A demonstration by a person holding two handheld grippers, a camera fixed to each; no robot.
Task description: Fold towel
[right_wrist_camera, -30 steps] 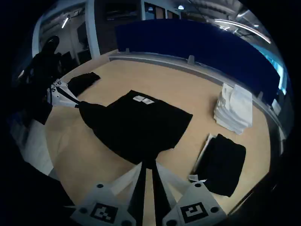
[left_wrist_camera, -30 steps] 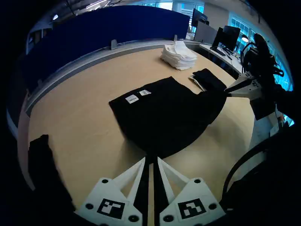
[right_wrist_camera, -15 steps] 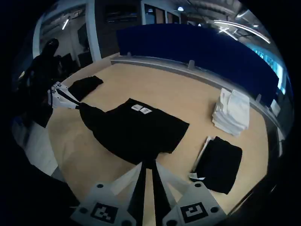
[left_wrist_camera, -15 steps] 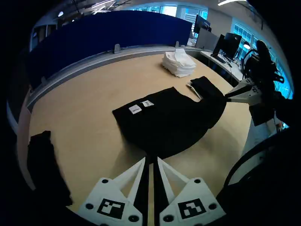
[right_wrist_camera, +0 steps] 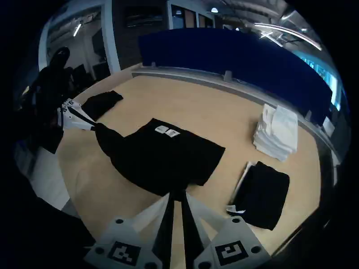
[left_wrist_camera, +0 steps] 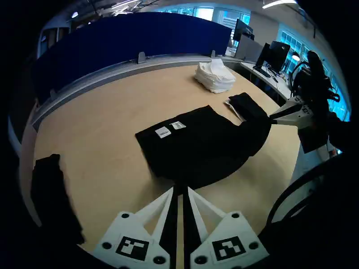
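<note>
Left gripper view, table (left_wrist_camera: 103, 112): pale wood, with a blue screen (left_wrist_camera: 125, 40) along its far edge.
towel (left_wrist_camera: 197, 143): black, mid-table; far half flat, near edge raised.
white stack (left_wrist_camera: 215, 76): far right.
left gripper (left_wrist_camera: 181, 188): narrow; you pinch the towel's near corner.
right gripper (right_wrist_camera: 176, 193): narrow; you pinch the other near corner.

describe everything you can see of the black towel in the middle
The black towel is dark, soft-looking cloth, spread mostly flat on the wooden table, with two white tags by its far edge. Its near corners are lifted: the left tool pinches one, the right tool the other.
</note>
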